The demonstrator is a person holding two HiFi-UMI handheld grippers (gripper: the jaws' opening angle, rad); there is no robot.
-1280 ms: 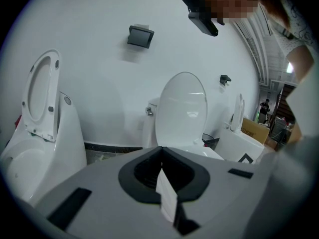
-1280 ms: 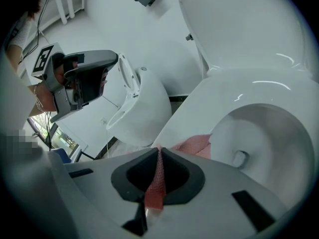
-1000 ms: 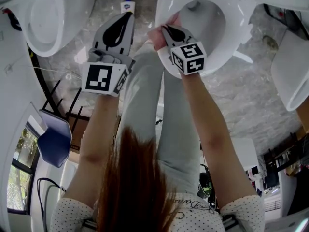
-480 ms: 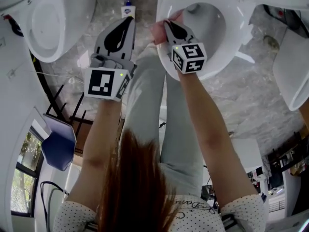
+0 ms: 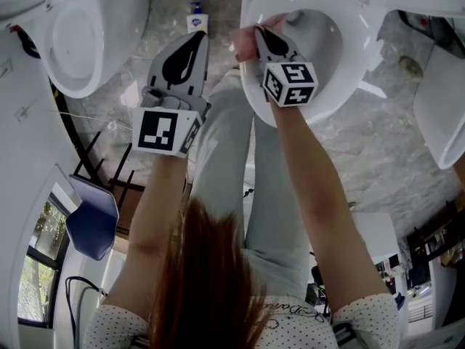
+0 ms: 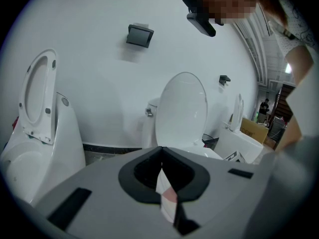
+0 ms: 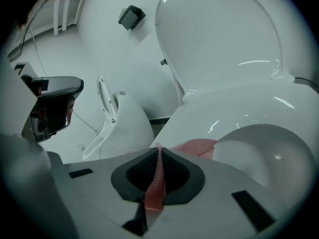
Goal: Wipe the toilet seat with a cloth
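The head view looks steeply down from above onto the seat (image 5: 360, 57) and floor (image 5: 356, 158). The left gripper view faces the wall (image 6: 94, 88), level and farther off. The right gripper view sits close over the same seat (image 7: 214, 114), with the cloth (image 7: 157, 178) right before the lens.

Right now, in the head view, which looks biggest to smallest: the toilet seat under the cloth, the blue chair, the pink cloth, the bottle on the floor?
1. toilet seat
2. blue chair
3. pink cloth and bottle: both tiny, too alike to rank; the jaws partly hide the cloth.
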